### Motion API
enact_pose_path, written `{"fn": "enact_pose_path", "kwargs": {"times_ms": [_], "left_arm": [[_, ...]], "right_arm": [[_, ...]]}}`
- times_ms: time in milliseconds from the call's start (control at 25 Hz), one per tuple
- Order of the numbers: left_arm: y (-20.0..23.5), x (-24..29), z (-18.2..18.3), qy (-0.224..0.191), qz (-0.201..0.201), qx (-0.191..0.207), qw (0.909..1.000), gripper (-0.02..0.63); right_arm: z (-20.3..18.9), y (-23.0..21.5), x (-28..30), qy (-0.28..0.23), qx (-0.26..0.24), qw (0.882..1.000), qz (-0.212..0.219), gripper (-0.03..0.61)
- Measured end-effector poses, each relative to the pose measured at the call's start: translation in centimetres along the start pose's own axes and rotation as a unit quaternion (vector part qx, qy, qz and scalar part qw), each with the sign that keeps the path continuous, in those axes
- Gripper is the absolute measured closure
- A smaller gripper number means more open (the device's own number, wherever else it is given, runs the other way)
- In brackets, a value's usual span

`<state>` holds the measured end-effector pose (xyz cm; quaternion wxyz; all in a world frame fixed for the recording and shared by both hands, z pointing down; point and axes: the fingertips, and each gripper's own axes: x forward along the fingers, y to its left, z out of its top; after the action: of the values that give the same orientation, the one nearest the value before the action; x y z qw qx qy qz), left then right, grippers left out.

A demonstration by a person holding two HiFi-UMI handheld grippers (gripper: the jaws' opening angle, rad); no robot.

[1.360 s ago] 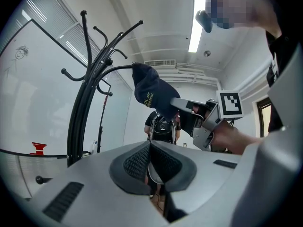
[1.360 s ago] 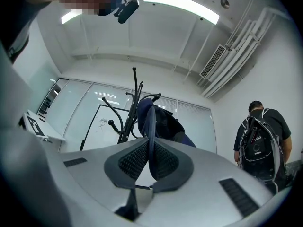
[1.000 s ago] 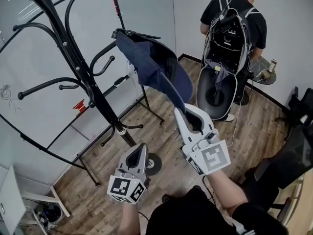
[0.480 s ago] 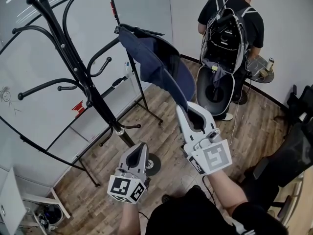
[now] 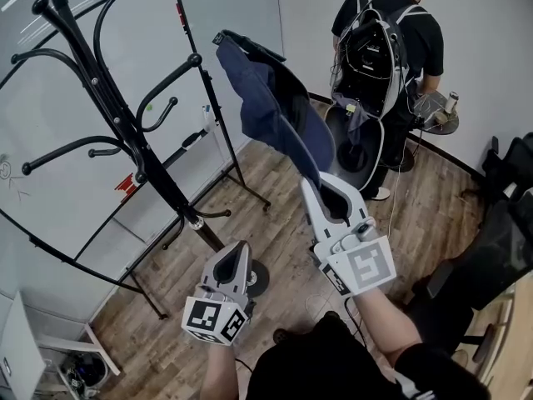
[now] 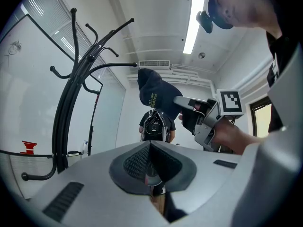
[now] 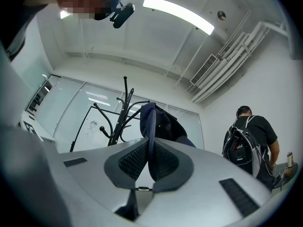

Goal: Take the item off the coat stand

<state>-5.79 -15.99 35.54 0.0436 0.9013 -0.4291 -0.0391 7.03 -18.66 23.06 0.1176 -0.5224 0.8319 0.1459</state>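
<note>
Our right gripper (image 5: pixel 323 192), at centre frame, has its jaws pinched narrow on the lower edge of the navy item (image 5: pixel 271 111). We hold the item up at upper centre, just right of a hook tip of the coat stand (image 5: pixel 125 123) on the left. Our left gripper (image 5: pixel 234 255), at lower centre, has its jaws together with nothing between them
</note>
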Motion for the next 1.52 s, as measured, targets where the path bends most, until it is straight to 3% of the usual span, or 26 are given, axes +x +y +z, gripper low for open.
{"fn": "enact_pose_path", "kwargs": {"times_ms": [560,1120,1520], "left_arm": [[0.7,-0.2,-0.6,0.005,0.002,-0.003,1.0,0.6],[1.5,-0.9,-0.3,0.003,0.082,-0.002,0.9966,0.6],[-0.7,-1.7,0.2,0.003,0.154,0.001,0.9881,0.6]], "right_arm": [[-2.2,0.6,0.1,0.024,-0.001,1.0,0.008,0.535],[-4.1,2.1,1.6,0.039,0.021,0.994,0.1,0.535],[-5.0,2.1,0.8,0.052,0.055,0.982,0.174,0.536]]}}
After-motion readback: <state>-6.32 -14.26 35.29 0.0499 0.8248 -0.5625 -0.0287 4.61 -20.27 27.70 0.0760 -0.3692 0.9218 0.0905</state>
